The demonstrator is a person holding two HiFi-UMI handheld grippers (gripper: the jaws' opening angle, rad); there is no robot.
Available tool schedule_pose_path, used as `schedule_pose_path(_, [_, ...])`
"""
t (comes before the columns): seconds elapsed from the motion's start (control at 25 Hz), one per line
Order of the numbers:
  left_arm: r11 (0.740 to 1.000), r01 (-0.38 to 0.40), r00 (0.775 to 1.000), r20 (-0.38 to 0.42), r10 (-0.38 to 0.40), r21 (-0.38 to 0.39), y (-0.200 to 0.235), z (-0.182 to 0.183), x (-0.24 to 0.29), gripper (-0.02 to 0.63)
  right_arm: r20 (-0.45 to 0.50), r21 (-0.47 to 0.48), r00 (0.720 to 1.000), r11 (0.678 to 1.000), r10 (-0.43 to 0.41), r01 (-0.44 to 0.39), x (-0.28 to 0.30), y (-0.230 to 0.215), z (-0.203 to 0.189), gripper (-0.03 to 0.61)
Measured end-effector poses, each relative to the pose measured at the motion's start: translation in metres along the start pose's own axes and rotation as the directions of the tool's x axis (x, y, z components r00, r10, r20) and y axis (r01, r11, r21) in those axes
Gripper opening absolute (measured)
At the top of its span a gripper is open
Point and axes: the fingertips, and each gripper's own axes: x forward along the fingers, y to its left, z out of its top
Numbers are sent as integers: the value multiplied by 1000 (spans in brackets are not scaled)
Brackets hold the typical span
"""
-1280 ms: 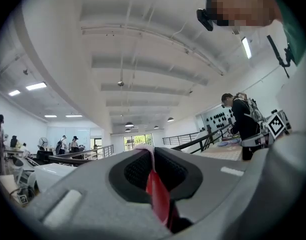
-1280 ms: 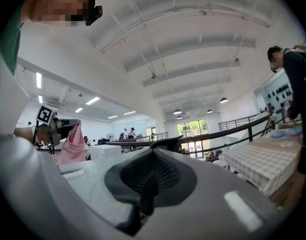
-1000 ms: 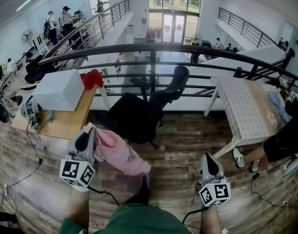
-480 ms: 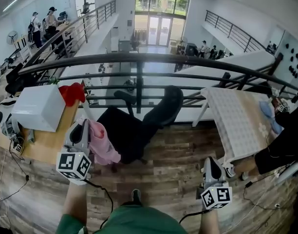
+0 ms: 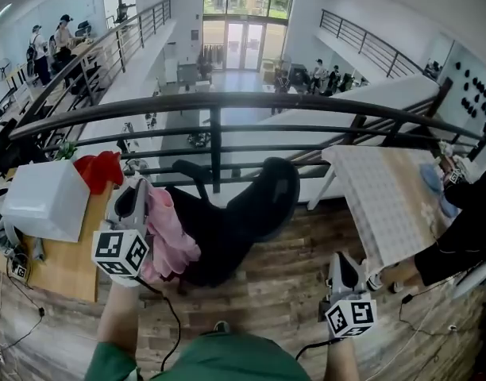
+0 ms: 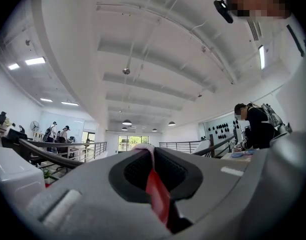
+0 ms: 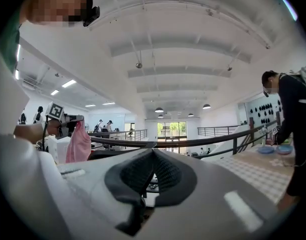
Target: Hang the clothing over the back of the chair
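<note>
A pink garment [image 5: 167, 237] hangs from my left gripper [image 5: 133, 199], which is shut on a fold of it. In the left gripper view a pink and red strip of the garment [image 6: 156, 194] is pinched between the closed jaws. The cloth dangles against the left side of the black office chair [image 5: 241, 213], whose backrest [image 5: 275, 187] leans toward the railing. My right gripper [image 5: 343, 262] is lower right, apart from the chair, shut and with nothing in it. The right gripper view shows the pink garment [image 7: 78, 143] at the left.
A dark metal railing [image 5: 216, 104] runs right behind the chair. At the left is a wooden desk [image 5: 64, 260] with a white box [image 5: 43, 200] and a red cloth [image 5: 98, 169]. On the right, a person in black [image 5: 464, 232] stands by a white-clothed table [image 5: 383, 195].
Both grippers have moved forward toward the chair and railing. The pink garment has travelled with the left gripper and now hangs against the chair's left side instead of over the floor.
</note>
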Motion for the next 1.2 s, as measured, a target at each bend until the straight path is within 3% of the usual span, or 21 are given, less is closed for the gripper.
schedule_pose_path(0.2, [998,68,998,12,-68,4,-24,12,53,25,28,-24,999,999,-22,23,15,-19,15,3])
schedule_pose_path(0.4, [993,117,993,-19,-117,18,-88,16,88,26,32,-9,999,999,-34,34,2,-68,7,3])
schedule_pose_path(0.64, [985,169,986,4,-169,-18,-209,51,106,25,-11,21,1000,1000,-14,14,-14,-153,-6,3])
schedule_pose_path(0.84, [961,247,965,59,-256,125,-333,102,106,26,29,50,1000,999,11,-12,-22,-232,3,3])
schedule_pose_path(0.96, [949,273,955,70,-287,154,-403,116,102,26,24,75,999,997,21,-23,-36,-277,-5,3])
schedule_pose_path(1.2, [960,214,972,58,-228,181,-462,104,74,26,-1,105,998,992,68,-67,-53,-320,-28,3])
